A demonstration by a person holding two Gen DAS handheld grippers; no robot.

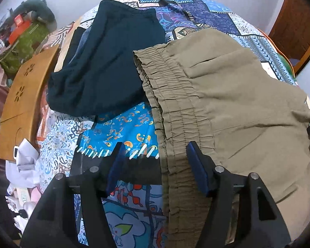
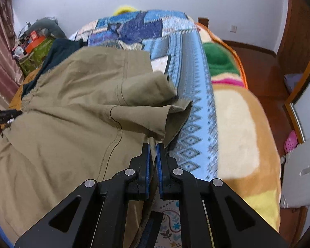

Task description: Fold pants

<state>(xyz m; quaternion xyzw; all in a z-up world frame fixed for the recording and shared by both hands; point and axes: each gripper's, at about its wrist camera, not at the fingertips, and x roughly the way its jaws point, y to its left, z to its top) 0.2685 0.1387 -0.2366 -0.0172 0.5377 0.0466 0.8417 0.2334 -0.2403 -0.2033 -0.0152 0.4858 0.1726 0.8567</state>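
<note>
Olive pants (image 1: pixel 227 103) with a gathered elastic waistband lie folded on the patterned bedspread (image 1: pixel 122 128). My left gripper (image 1: pixel 156 150) is open above the near end of the waistband. The band runs between the blue pads, close to the right one, and neither pad presses it. In the right wrist view the pants (image 2: pixel 72 103) fill the left half, with the leg ends rumpled at the middle. My right gripper (image 2: pixel 153 144) is shut on a thin fold of the olive cloth at the leg end.
A dark teal garment (image 1: pixel 105 62) lies beside the waistband, farther up the bed. A wooden lap table (image 1: pixel 24 95) and white cloth (image 1: pixel 24 161) sit at the left. A plush blanket (image 2: pixel 237 134) covers the bed's right side, with wooden floor and a pink shoe (image 2: pixel 290 142) beyond.
</note>
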